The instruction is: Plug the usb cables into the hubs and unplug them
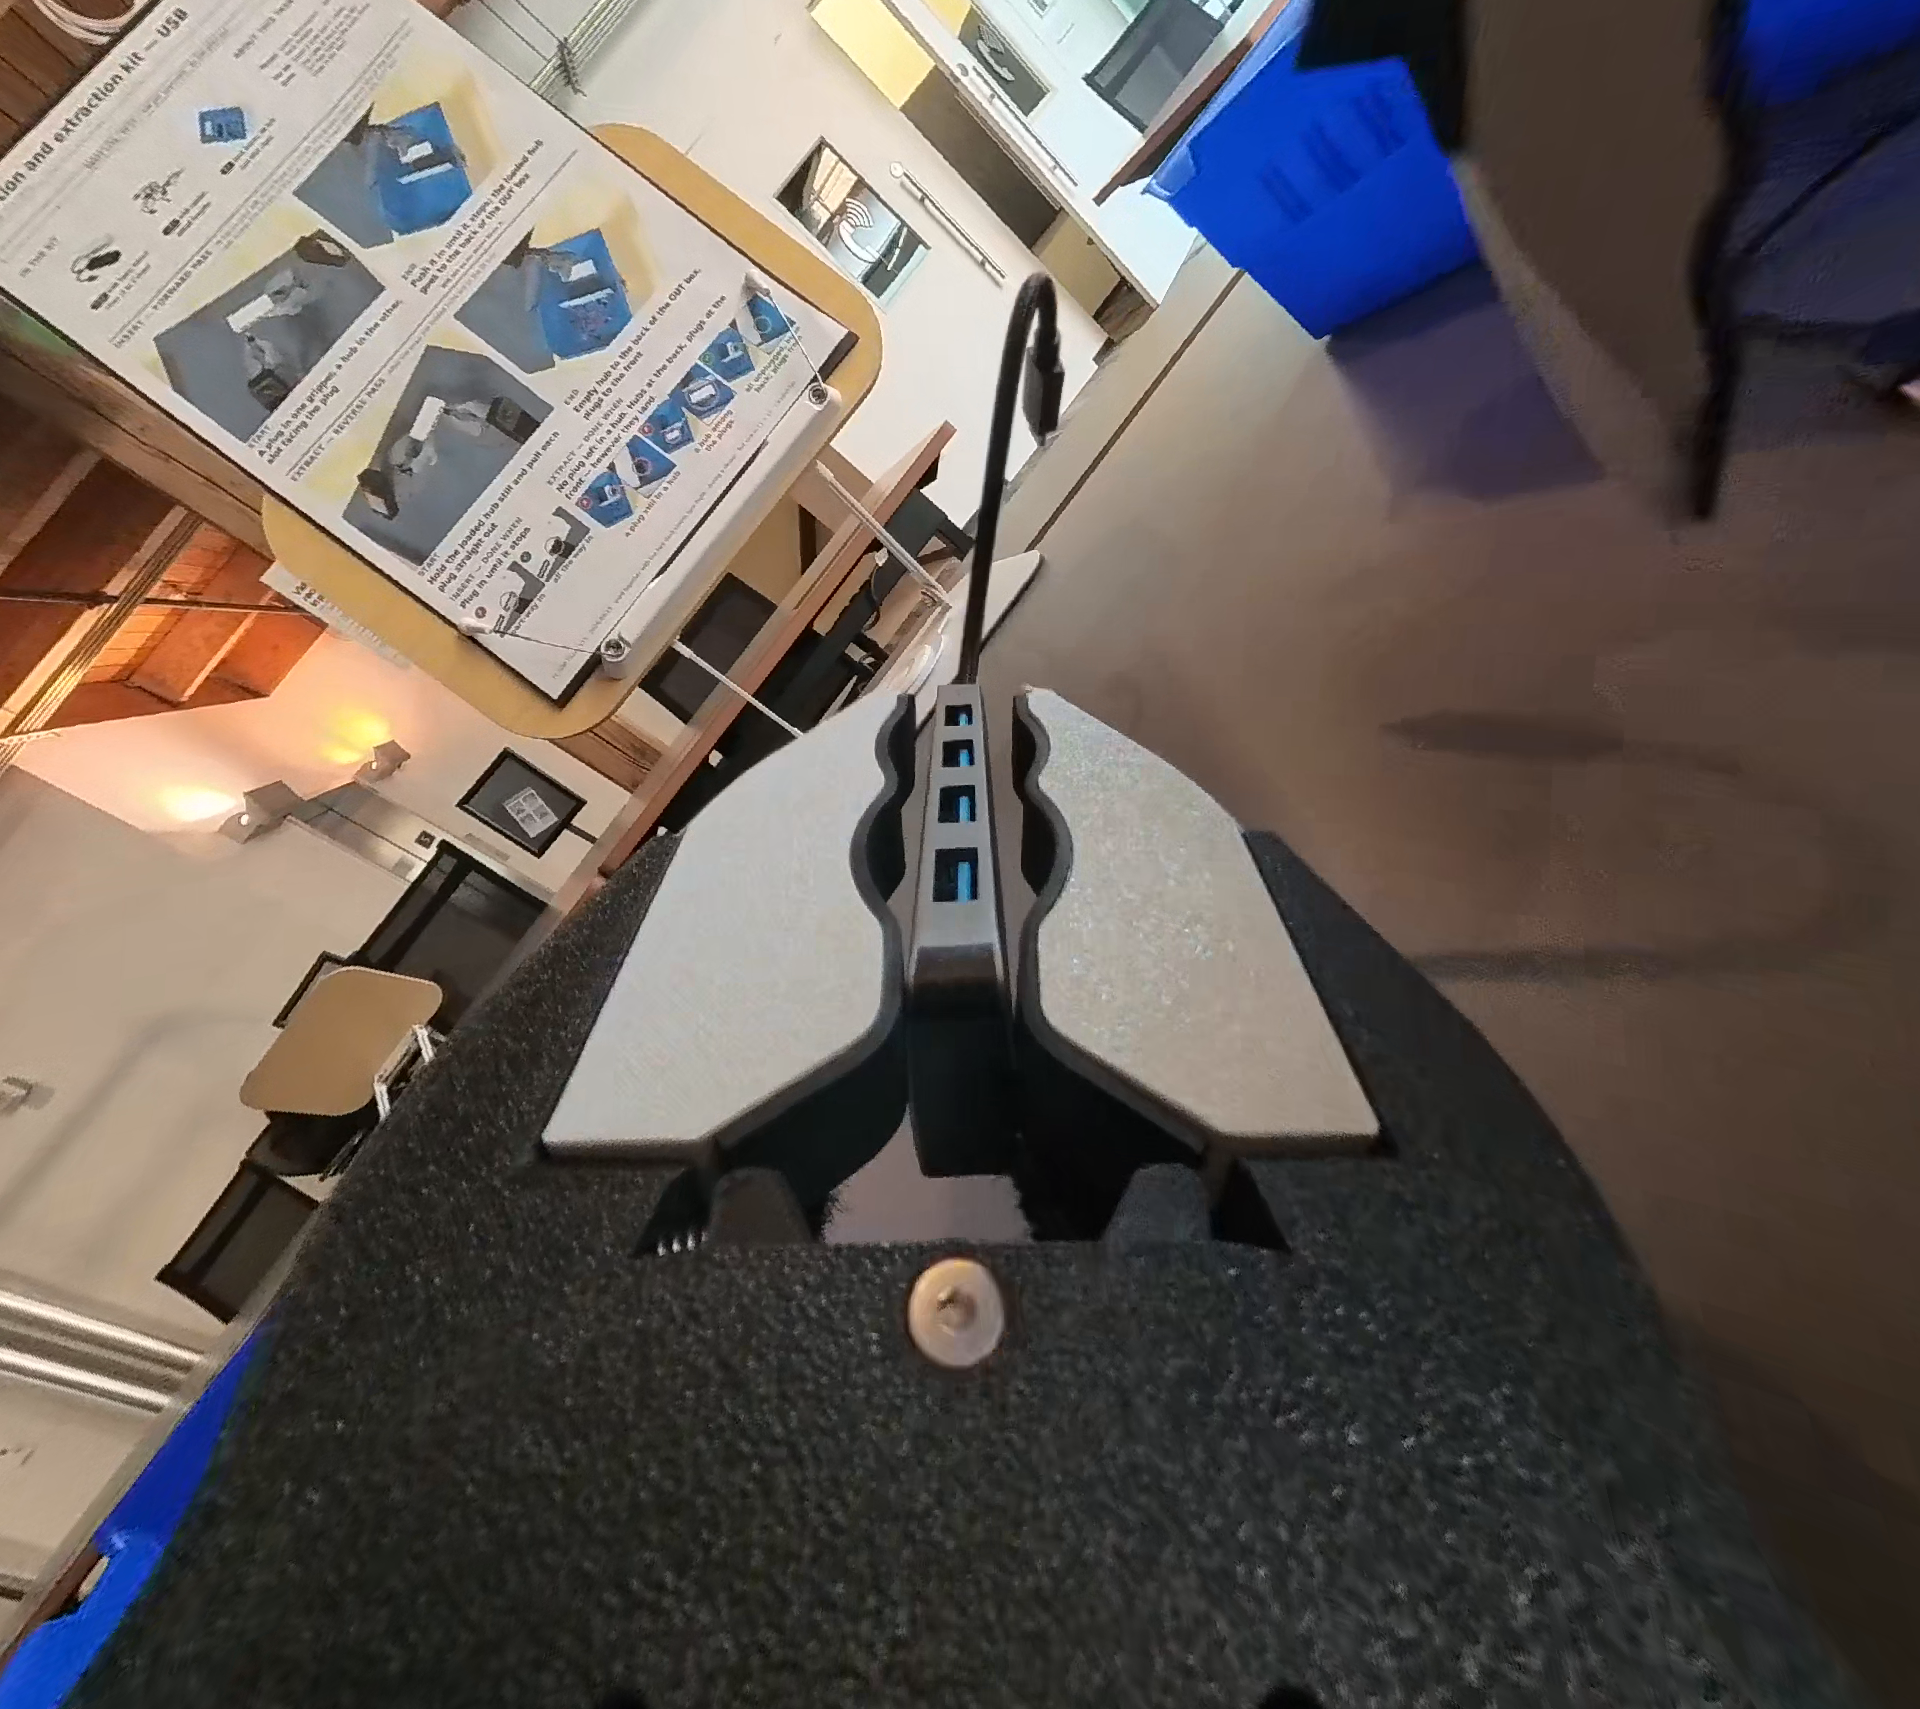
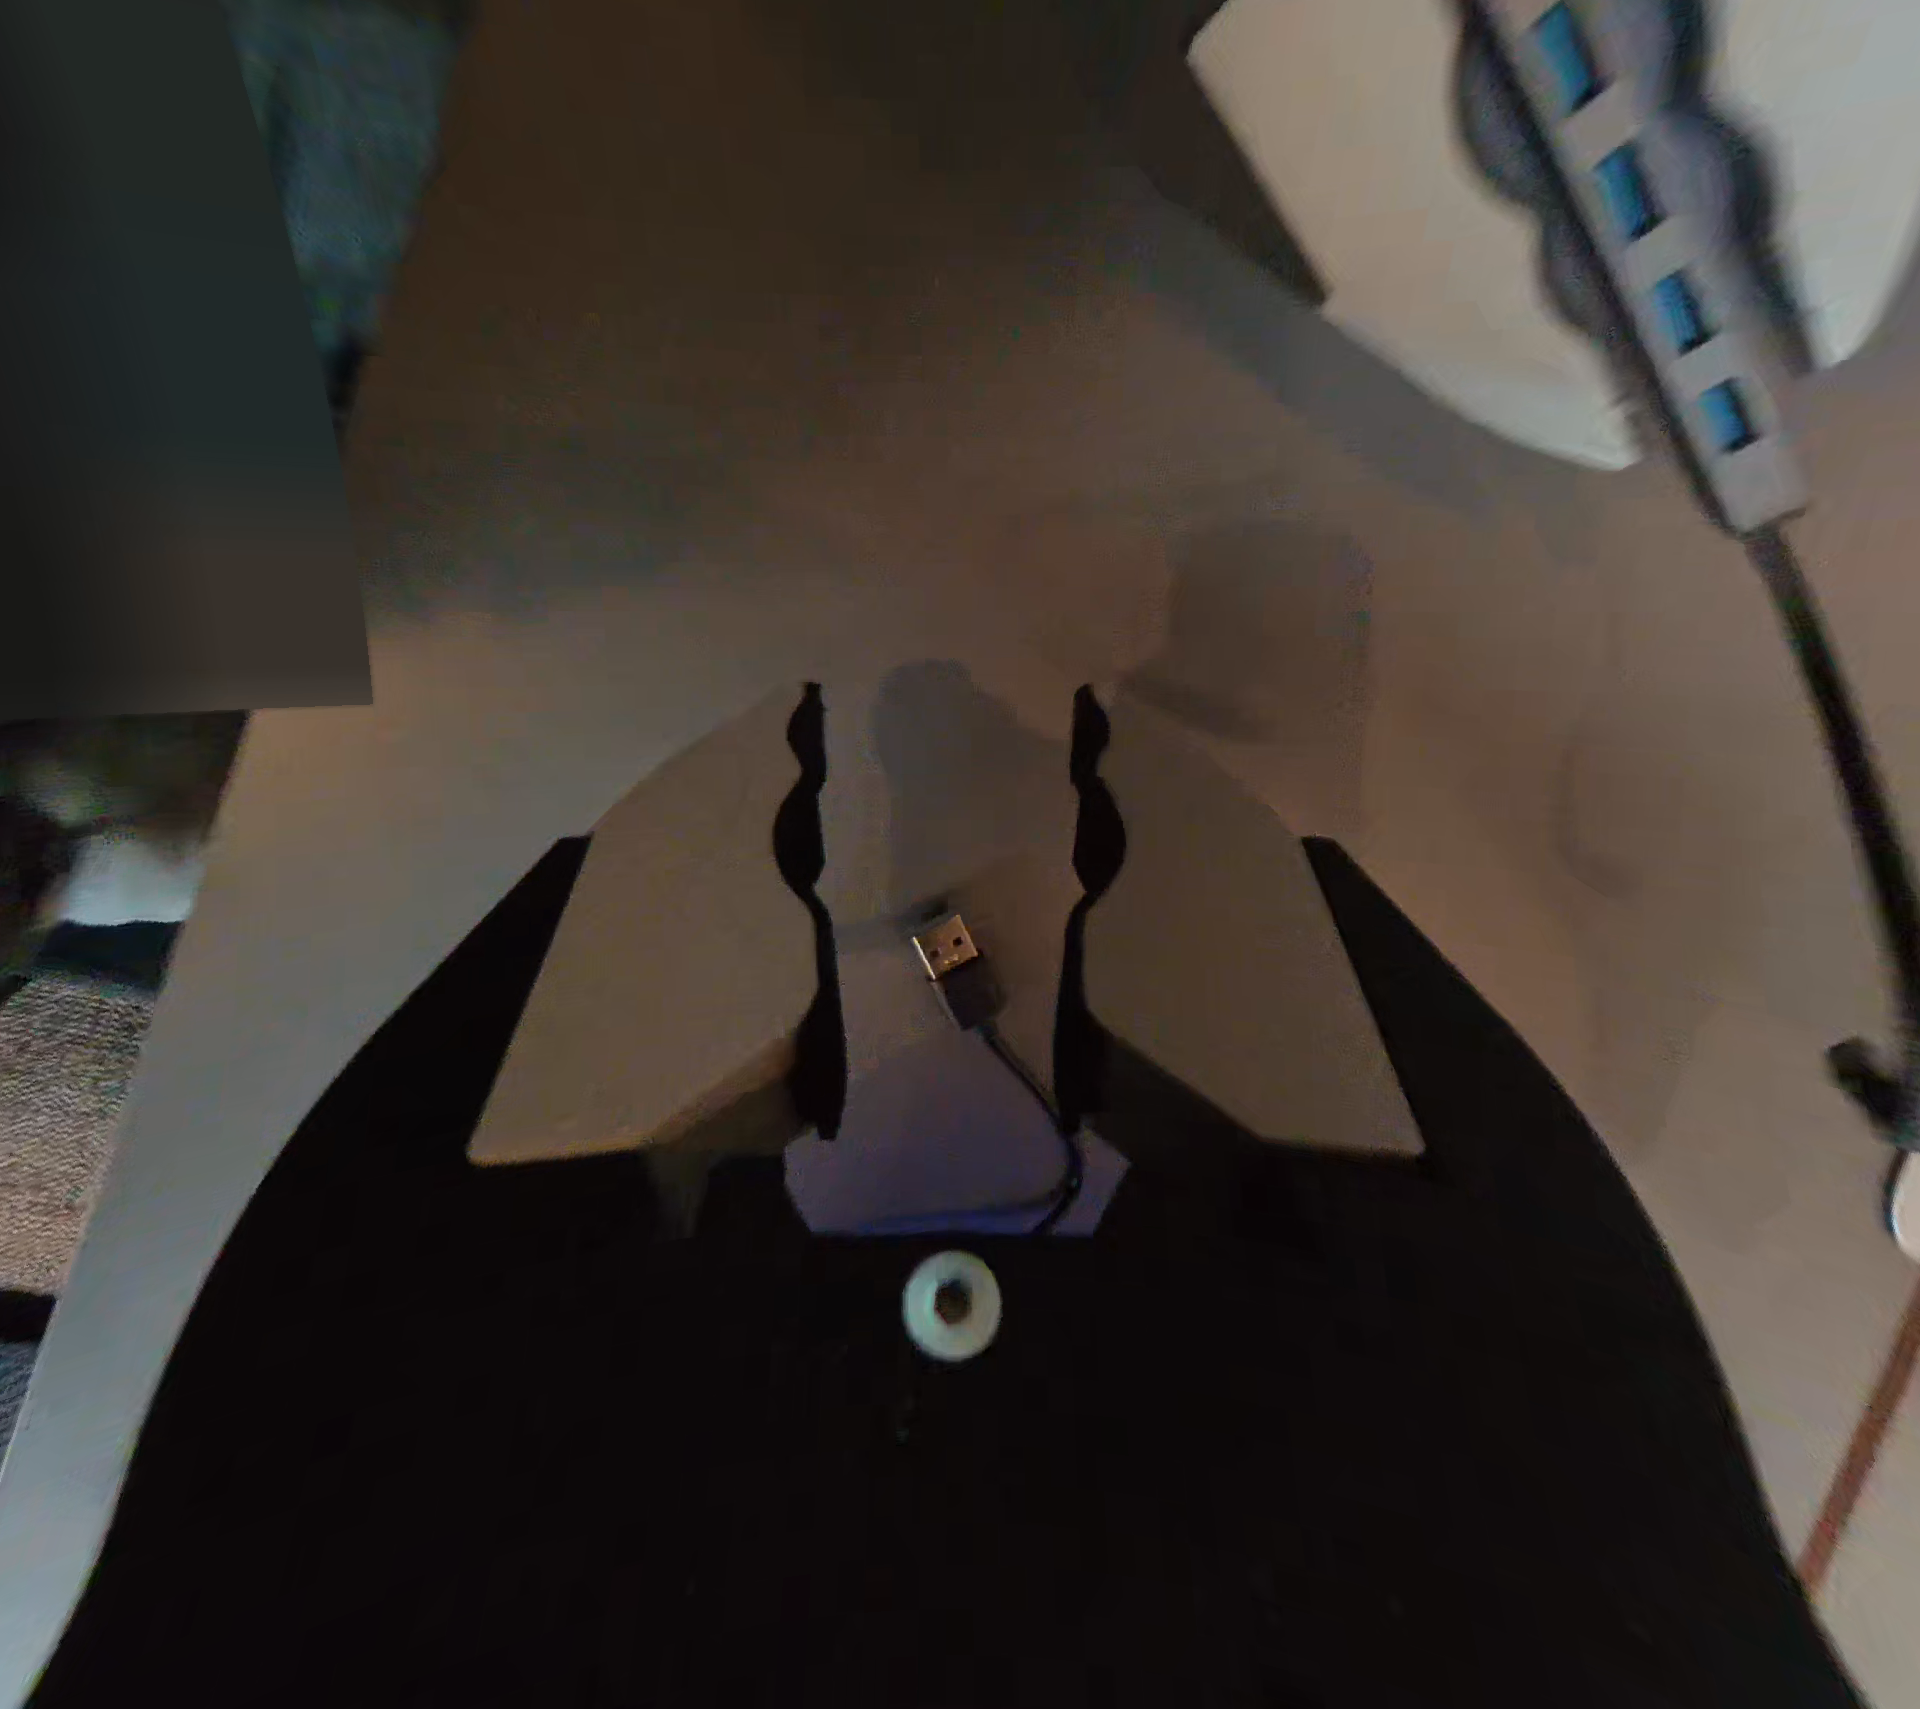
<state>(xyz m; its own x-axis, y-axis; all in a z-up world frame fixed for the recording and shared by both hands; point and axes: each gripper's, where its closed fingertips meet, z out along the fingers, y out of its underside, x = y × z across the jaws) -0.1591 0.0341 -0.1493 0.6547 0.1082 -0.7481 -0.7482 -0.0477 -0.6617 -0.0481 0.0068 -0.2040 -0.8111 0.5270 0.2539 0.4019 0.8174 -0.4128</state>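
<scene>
Blurred hub (image 2: 1621,205), top-right edge

A pale grey table (image 2: 727,412) carries a loose black usb cable (image 2: 961,973) and a blue bin (image 1: 1340,194).

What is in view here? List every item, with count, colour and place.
Black four-port USB hub with blue sockets: one, clamped in the left gripper, all ports empty.
Hub's own black cable and plug: one, arching above the hub.
Loose black USB cable with silver plug: one, lying on the table between the right gripper's fingers.
Blue plastic bin: one, on the table's far side.
Printed instruction board: one, white, upper left.
Pale table: one.
Left gripper: shut on the hub.
Right gripper: open.
</scene>
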